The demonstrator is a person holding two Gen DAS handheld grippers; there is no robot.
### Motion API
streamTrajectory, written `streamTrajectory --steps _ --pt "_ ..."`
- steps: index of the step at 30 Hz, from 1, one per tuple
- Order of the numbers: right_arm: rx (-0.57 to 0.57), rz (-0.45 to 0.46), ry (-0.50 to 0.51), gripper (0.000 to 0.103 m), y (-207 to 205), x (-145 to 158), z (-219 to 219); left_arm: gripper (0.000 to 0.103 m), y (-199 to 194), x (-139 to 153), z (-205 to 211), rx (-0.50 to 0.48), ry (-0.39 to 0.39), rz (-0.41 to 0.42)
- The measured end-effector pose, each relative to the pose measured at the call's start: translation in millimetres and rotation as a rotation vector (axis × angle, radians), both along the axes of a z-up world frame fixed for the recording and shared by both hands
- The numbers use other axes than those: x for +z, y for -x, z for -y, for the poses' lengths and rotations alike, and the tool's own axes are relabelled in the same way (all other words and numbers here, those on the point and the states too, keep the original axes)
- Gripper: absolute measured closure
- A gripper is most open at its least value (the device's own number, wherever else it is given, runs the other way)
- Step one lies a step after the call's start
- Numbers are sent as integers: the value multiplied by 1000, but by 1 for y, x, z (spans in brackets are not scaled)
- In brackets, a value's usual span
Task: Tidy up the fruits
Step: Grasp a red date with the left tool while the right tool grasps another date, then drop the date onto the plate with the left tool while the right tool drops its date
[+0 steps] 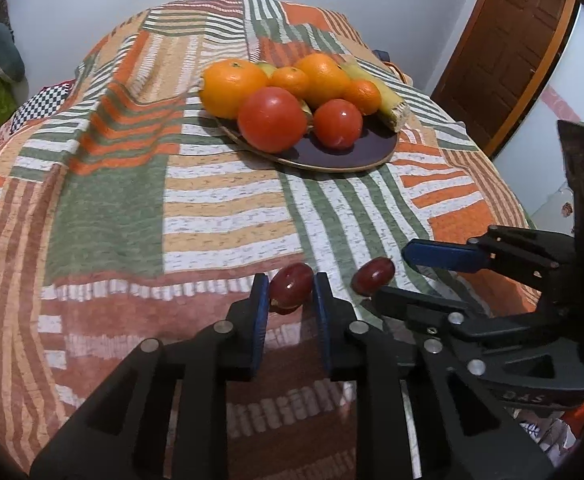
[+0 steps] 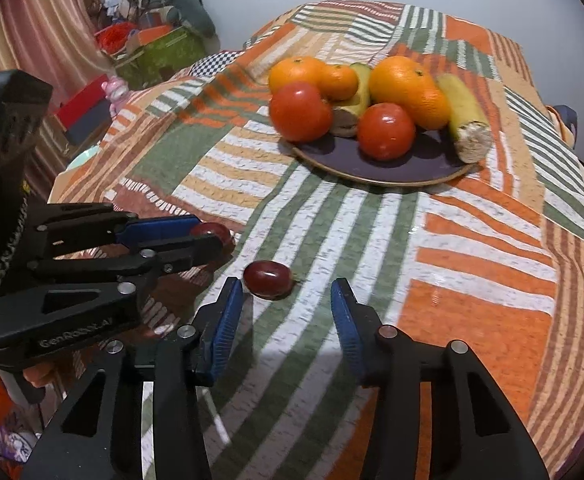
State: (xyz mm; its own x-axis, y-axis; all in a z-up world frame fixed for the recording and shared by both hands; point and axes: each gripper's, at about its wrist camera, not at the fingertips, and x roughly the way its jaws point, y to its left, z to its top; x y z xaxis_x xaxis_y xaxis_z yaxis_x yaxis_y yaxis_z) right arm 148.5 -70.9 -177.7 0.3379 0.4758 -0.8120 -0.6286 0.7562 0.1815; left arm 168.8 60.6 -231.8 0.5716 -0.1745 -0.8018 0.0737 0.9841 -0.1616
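Gripping a grape (image 1: pixel 290 289), left hand-held gripper (image 1: pixel 290 300), right hand-held gripper (image 2: pixel 288 312) wide open

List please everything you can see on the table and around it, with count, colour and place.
Grapes: 2, dark red; one between the left gripper's fingers, one loose on the cloth.
Tomatoes: 2, red, front of plate.
Oranges: 4, orange, on the plate.
Bananas: 2, yellow-green, on the plate.
Plate: 1, dark purple, far side of table.
Tablecloth: 1, striped orange, green, white.
Door: 1, brown, right of table.
Left gripper: black and blue, shut on grape.
Right gripper: black and blue, open.
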Motion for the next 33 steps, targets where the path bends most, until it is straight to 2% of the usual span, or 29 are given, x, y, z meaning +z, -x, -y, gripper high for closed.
streamTrajectory --steps 5,7,13,21,33 --pt "17 11 30 63 -2 -3 -12 81 6 5 -13 25 -8 10" --pt "15 23 41 75 -2 -4 -14 81 6 7 -16 34 -10 13" --pt "13 14 15 76 -4 0 -8 81 3 13 -17 43 0 28" --pt "-39 67 -19 76 -14 20 13 81 -15 30 -1 23 -3 71" --pt "-116 130 -50 76 -54 35 38 81 -63 44 25 -21 -8 107"
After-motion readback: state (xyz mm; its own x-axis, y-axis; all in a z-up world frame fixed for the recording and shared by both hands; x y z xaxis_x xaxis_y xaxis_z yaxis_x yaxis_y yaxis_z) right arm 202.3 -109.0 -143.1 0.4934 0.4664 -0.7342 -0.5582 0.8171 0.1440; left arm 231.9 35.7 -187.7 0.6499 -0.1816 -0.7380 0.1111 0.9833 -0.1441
